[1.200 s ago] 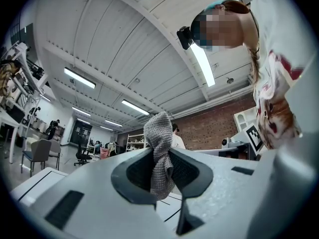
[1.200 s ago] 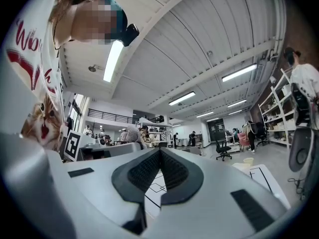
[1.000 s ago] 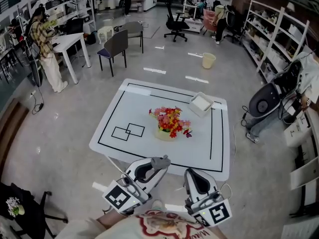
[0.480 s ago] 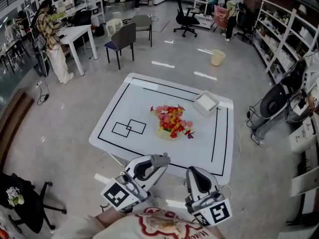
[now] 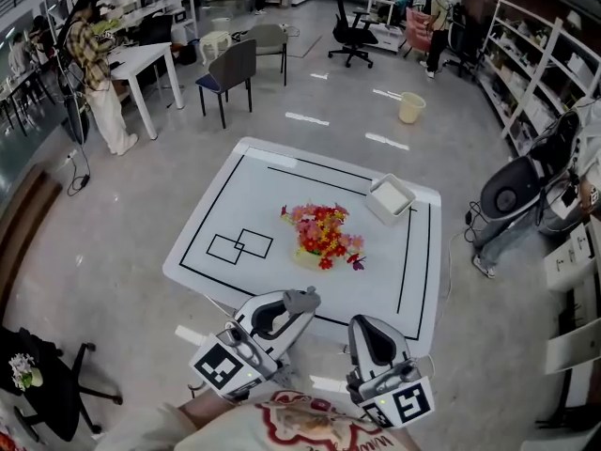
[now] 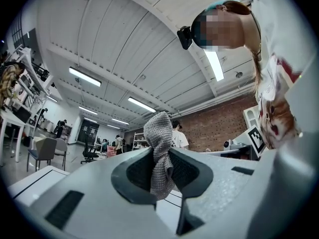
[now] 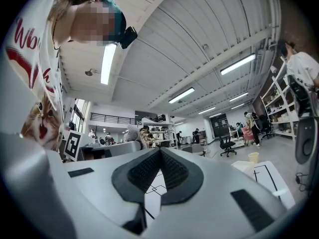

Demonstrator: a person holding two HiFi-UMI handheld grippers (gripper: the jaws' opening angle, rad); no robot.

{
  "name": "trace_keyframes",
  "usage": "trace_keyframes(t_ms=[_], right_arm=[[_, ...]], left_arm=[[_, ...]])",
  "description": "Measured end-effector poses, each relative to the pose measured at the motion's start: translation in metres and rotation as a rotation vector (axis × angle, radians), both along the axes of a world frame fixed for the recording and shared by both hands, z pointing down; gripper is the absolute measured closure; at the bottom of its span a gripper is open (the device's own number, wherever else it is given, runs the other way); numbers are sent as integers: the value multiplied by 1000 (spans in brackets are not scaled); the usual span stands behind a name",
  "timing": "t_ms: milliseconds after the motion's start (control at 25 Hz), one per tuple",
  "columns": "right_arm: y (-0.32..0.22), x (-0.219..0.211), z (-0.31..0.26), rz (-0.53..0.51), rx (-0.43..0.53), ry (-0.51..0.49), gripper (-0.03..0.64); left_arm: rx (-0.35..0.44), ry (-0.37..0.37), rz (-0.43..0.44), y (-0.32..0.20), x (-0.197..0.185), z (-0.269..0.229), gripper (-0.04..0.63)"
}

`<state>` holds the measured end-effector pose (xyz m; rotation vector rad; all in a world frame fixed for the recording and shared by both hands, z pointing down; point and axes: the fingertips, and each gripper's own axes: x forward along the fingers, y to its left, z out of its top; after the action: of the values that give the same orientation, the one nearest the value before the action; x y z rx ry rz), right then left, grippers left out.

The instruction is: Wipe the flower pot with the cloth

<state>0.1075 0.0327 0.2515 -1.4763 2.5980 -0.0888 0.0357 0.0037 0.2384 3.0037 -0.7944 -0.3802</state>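
Observation:
A cream flower pot [image 5: 308, 256] full of red, pink and yellow flowers [image 5: 321, 230] stands near the middle of the white table [image 5: 230, 200]. My left gripper [image 5: 302, 301] is held close to my body, short of the table's near edge, and is shut on a grey knitted cloth [image 6: 159, 153]. That cloth [image 5: 303, 300] sticks up from the jaw tips. My right gripper [image 5: 361, 325] is beside it, also off the table, with its jaws shut together [image 7: 159, 152] and nothing between them. Both grippers are well short of the pot.
A white shallow tray [image 5: 390, 198] sits at the table's far right corner. Black lines and two overlapping rectangles [image 5: 240, 245] mark the tabletop. Chairs [image 5: 229, 68], desks, shelves [image 5: 554, 73], a yellow bucket [image 5: 410, 107] and several people stand around the room.
The head view has shifted slightly, so the table sits a little differently in frame. Both grippers stay in the same place near my body, the cloth still held.

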Motion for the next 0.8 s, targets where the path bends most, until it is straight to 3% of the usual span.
trace_keyframes(t_ms=[400,800], right_arm=[[-59,9,-7,26,23,36,618],[-137,14,-27,75,57,61,618]], left_arm=[[-24,-7,33,-55,5,5,541],[15,-2,85,-138,10,-14,541]])
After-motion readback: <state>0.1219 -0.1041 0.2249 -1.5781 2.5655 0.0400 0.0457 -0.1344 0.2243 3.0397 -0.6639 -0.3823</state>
